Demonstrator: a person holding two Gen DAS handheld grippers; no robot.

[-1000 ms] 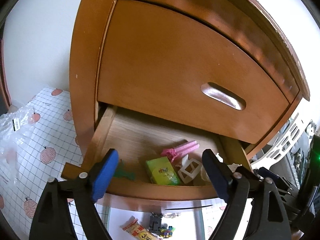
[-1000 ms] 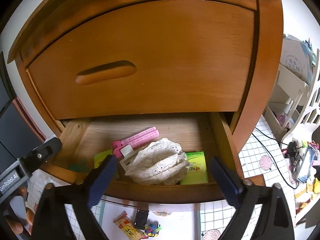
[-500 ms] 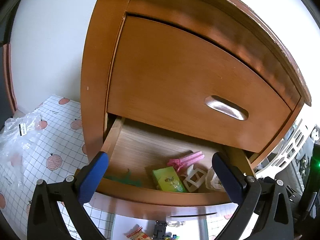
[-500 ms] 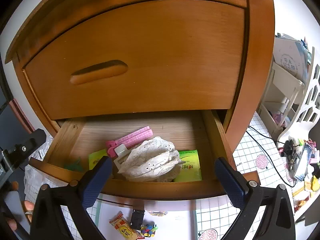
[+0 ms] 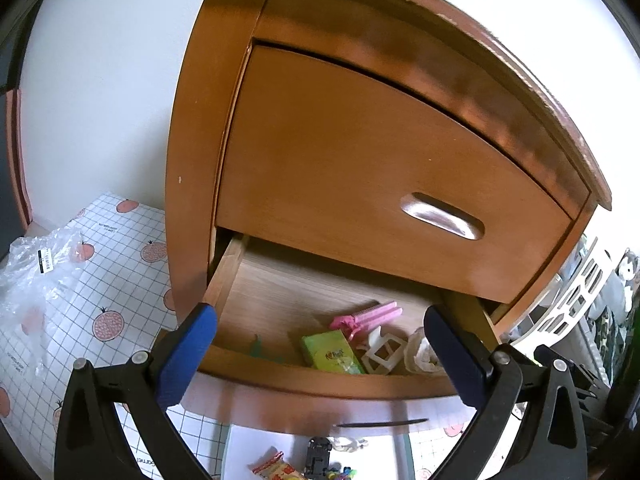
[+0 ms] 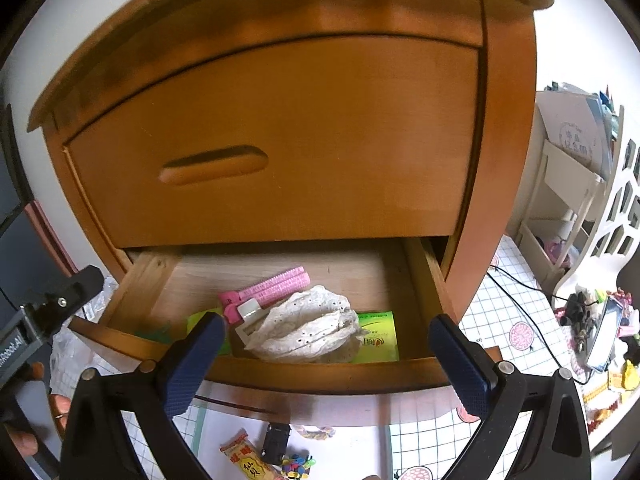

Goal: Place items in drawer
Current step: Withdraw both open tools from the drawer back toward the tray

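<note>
I've got both grippers – left point(image 5: 320, 354), right point(image 6: 326, 354) – spread wide, empty, hovering above the open lower wooden drawer point(image 6: 320, 374). Inside it: white lace cloth point(image 6: 308, 330), pink clip point(image 6: 266, 286), green packets. Snack packet point(image 6: 248, 462) etc. on floor below drawer remain to do.

Wall: plain white point(image 5: 100, 80) behind my view.
Floor: grid-patterned mat point(image 5: 120, 280).
Furniture: wooden nightstand point(image 6: 508, 160), white shelf point(image 6: 568, 200) beside it.
</note>
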